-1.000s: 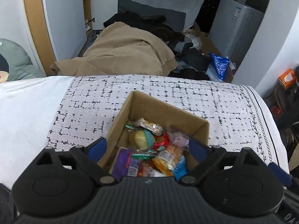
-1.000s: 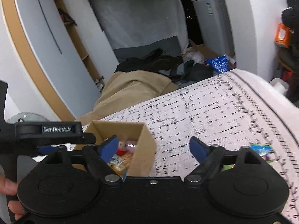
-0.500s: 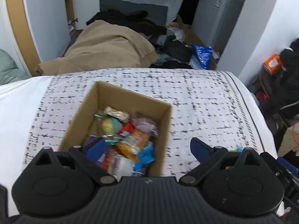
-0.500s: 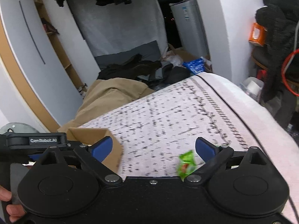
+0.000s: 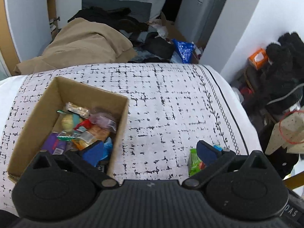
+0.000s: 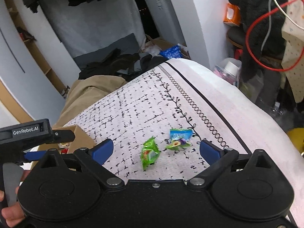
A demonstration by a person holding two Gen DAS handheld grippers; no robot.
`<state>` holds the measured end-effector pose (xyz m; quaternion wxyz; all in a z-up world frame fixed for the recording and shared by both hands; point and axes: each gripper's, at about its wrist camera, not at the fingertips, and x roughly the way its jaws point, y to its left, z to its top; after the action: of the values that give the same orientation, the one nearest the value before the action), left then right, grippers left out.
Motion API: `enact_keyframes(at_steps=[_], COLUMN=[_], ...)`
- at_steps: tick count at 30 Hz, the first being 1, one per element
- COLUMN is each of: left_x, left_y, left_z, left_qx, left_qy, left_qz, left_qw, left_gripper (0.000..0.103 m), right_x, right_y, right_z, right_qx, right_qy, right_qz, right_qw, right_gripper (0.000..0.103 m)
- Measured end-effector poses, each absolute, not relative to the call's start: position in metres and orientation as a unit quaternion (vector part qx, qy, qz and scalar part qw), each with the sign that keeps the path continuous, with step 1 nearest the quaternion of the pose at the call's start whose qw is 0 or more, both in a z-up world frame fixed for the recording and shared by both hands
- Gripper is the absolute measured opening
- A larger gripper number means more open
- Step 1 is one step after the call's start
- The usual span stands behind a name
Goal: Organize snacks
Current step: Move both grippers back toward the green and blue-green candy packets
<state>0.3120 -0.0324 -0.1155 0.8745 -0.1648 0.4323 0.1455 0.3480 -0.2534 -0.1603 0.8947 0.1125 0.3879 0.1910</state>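
Lying loose on the patterned bedspread [image 6: 144,104], the green snack packet [image 6: 149,153] and the blue-and-green packet [image 6: 178,138] are found to the right of the cardboard box [image 5: 119,117], well apart from it. Both are judged light, crinkly and slippery, best pinched across the flat middle rather than a sealed end. The right gripper [image 6: 156,150] is held wide open and empty, framing both. The left gripper [image 5: 150,153] is likewise spread wide, holding nothing. Open cloth is left between packets and box, though the bedspread's edge lies near beyond them.
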Motion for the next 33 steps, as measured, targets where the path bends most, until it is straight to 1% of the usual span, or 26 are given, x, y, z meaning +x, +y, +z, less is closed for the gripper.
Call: enact_keyframes(at_steps=[6, 9, 13, 17, 20, 26, 28, 30, 31, 32, 33], left_x=[0.323, 0.329, 0.337, 0.347, 0.355, 0.37, 0.374, 0.378, 0.38, 0.381, 0.382], left_y=[-0.046, -0.056, -0.068, -0.076, -0.081, -0.089, -0.092, -0.093, -0.094, -0.094, -0.094], left_z=[-0.129, -0.137, -0.149, -0.162, -0.173, -0.197, -0.203, -0.21, -0.213, -0.216, -0.219], left_qx=[-0.17, -0.172, -0.175, -0.18, -0.182, -0.193, -0.193, -0.195, -0.196, -0.198, -0.2], left_qy=[0.441, 0.444, 0.448, 0.455, 0.461, 0.483, 0.488, 0.496, 0.499, 0.502, 0.504], left_qz=[0.138, 0.126, 0.113, 0.102, 0.093, 0.082, 0.079, 0.075, 0.073, 0.072, 0.07], left_qw=[0.871, 0.87, 0.87, 0.866, 0.863, 0.85, 0.847, 0.843, 0.841, 0.839, 0.837], left_gripper=[0.103, 0.103, 0.102, 0.099, 0.095, 0.082, 0.073, 0.068, 0.062, 0.059, 0.052], right_x=[0.354, 0.358, 0.366, 0.372, 0.377, 0.387, 0.389, 0.392, 0.393, 0.394, 0.395], right_y=[-0.27, -0.275, -0.281, -0.283, -0.282, -0.282, -0.282, -0.281, -0.28, -0.279, -0.277], right_z=[-0.167, -0.174, -0.184, -0.193, -0.199, -0.211, -0.214, -0.217, -0.219, -0.22, -0.222], right_qx=[0.135, 0.145, 0.157, 0.168, 0.173, 0.18, 0.181, 0.182, 0.183, 0.183, 0.183], right_qy=[0.391, 0.395, 0.406, 0.415, 0.422, 0.432, 0.435, 0.438, 0.44, 0.441, 0.442], right_qz=[0.173, 0.166, 0.161, 0.161, 0.161, 0.157, 0.154, 0.153, 0.153, 0.153, 0.154], right_qw=[0.894, 0.892, 0.886, 0.88, 0.875, 0.87, 0.868, 0.867, 0.866, 0.865, 0.865], right_gripper=[0.098, 0.095, 0.078, 0.071, 0.067, 0.065, 0.065, 0.064, 0.064, 0.064, 0.064])
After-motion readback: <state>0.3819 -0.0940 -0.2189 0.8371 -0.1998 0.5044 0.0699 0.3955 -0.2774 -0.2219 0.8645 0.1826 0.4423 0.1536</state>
